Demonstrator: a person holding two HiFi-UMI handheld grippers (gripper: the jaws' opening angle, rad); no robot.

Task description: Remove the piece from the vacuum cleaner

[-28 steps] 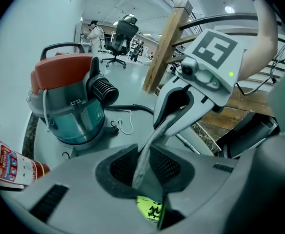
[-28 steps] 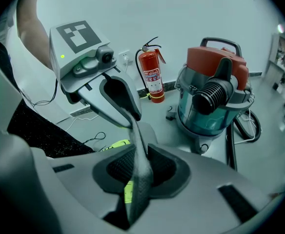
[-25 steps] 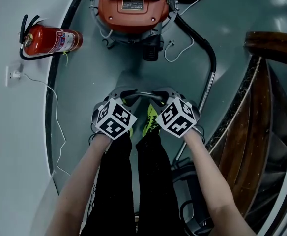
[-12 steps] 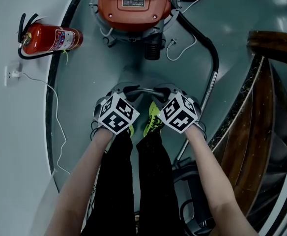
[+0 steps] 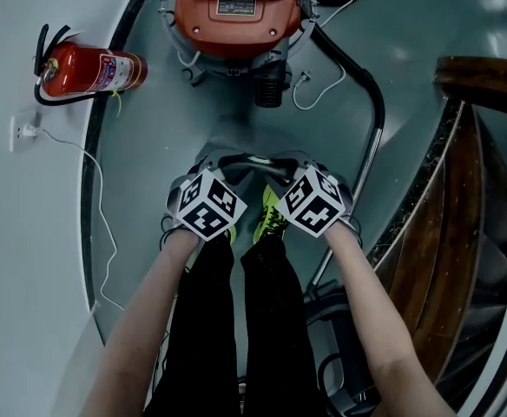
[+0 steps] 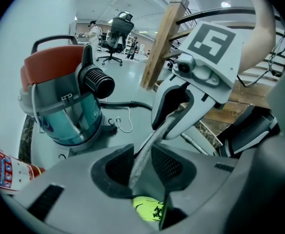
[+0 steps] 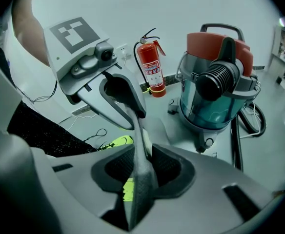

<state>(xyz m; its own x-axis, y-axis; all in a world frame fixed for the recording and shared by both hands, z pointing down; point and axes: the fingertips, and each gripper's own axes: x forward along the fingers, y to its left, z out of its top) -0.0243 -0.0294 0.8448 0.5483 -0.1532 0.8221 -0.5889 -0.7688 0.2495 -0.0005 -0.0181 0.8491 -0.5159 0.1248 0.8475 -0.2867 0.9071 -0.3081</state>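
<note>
The grey floor [image 5: 193,120] fills most of what I see, with a wooden stair [image 5: 462,198] curving down the right side. The vacuum cleaner [image 5: 236,11] stands ahead of me, an orange lid over a clear bluish drum, its black hose [image 5: 371,94] looping off to the right. A red fire extinguisher [image 5: 88,70] lies on its side to the left of it.

I hold both claws low in front of my legs, tips turned in toward each other. The piece [image 6: 153,141], a thin grey bar, spans from one claw to the other in the air, well apart from the vacuum cleaner. My left claw [image 6: 143,167] has just been opening its jaws. They stand partway apart, with the bar's end between them and a gap beside it. My right claw [image 7: 145,168] has been opening as well. The bar's other end fills most of its gap, and the pads seem to have let go, though that view is cramped. My yellow shoe [image 5: 271,215] shows under the bar.
</note>
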